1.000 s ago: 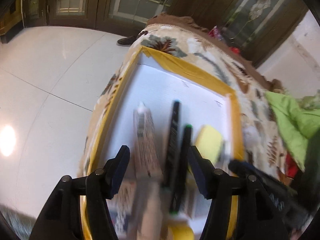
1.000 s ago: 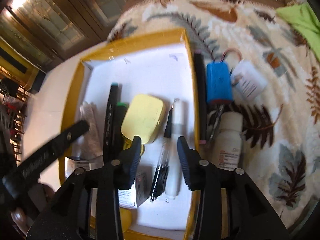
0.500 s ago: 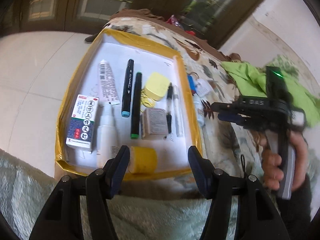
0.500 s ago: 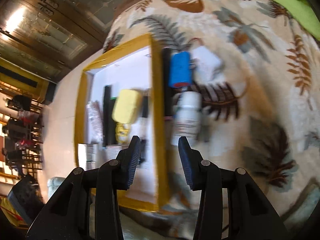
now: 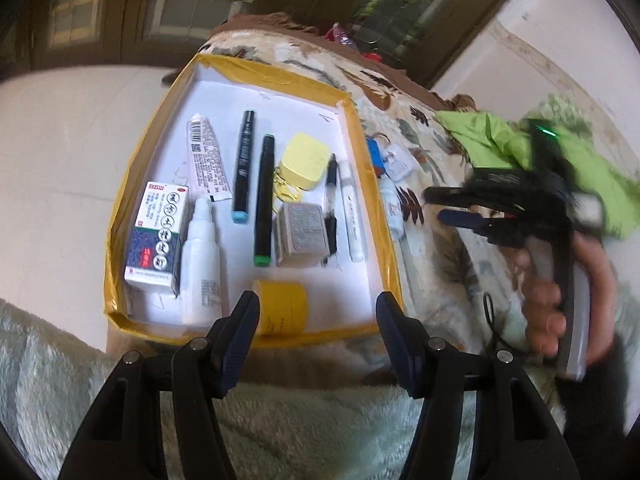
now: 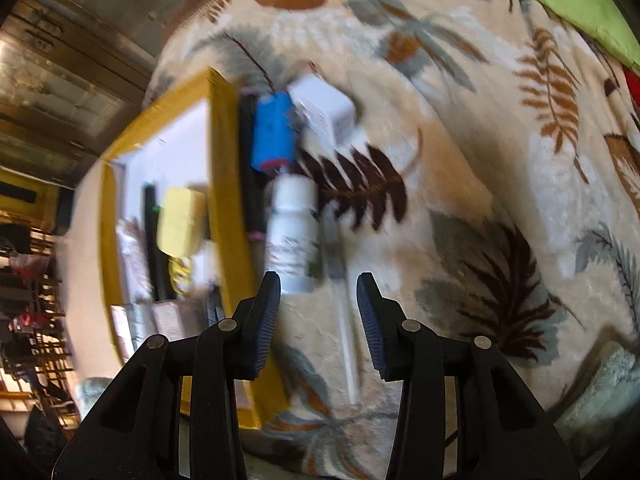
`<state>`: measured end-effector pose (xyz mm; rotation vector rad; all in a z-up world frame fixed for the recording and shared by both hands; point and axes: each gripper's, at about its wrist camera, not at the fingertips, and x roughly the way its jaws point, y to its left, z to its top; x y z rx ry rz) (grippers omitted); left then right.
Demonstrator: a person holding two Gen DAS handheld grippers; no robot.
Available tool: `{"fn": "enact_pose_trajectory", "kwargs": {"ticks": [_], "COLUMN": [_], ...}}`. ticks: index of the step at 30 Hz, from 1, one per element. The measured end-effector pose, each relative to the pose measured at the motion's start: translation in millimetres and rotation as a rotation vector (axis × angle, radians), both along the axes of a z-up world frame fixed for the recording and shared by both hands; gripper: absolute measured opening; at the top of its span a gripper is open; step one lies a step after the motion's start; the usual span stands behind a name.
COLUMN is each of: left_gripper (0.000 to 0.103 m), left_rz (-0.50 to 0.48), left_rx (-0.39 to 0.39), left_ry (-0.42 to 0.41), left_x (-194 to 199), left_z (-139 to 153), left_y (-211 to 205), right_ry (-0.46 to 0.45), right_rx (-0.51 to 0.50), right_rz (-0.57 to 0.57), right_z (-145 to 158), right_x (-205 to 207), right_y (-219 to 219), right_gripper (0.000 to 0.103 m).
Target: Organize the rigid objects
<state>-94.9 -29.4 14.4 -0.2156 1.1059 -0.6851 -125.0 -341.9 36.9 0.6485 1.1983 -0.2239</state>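
Over the last second the left tool [image 5: 318, 312] has pulled back from close above the tray [image 5: 374, 200] to its near edge, jaws spread and empty. The right tool [image 6: 318, 300] has swung off the tray toward 3 o'clock, jaws spread and empty, over the blanket [image 6: 480, 160]. Judgement: loading resumes with loose items.

Tray contents: medicine box [image 5: 157, 236], tube [image 5: 208, 158], dropper bottle [image 5: 200, 264], two markers [image 5: 244, 164], yellow case [image 5: 304, 160], pens [image 5: 352, 208].

Outside, at the tray's 3 o'clock: white bottle [image 6: 294, 232], blue tag [image 6: 274, 136].

left gripper [image 5: 318, 310] pulled back | right gripper [image 6: 318, 300] apparently shifted off tray [image 5: 384, 240]
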Motion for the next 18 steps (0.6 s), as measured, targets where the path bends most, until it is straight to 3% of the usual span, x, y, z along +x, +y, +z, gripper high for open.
{"fn": "enact_pose_trajectory", "kwargs": {"ticks": [3,5,8,13,18], "left_gripper": [0.061,0.061,0.061,0.061,0.061], "left_rz": [0.057,0.068,0.078,0.032,-0.040], "left_rx": [-0.041,-0.053,-0.025,-0.008,-0.010], "left_ry": [0.120,0.133,0.109,0.032,-0.015], "left_x": [21,18,5,-14,-38], "left_z": [-6,-9,-11,-4,0], "left_y": [14,25,31,16,8], "right_ry": [-0.099,-0.118,-0.081,-0.010,0.022], "right_rx": [0.021,0.054,0.004,0.010,0.037], "right_rz": [0.089,0.128,0.118,0.047,0.077], "right_z": [20,25,25,5,-6], "right_x": [0,-5,-17,-15,-9], "right_y": [18,27,28,8,13], "right_gripper": [0.040,0.040,0.040,0.040,0.040]}}
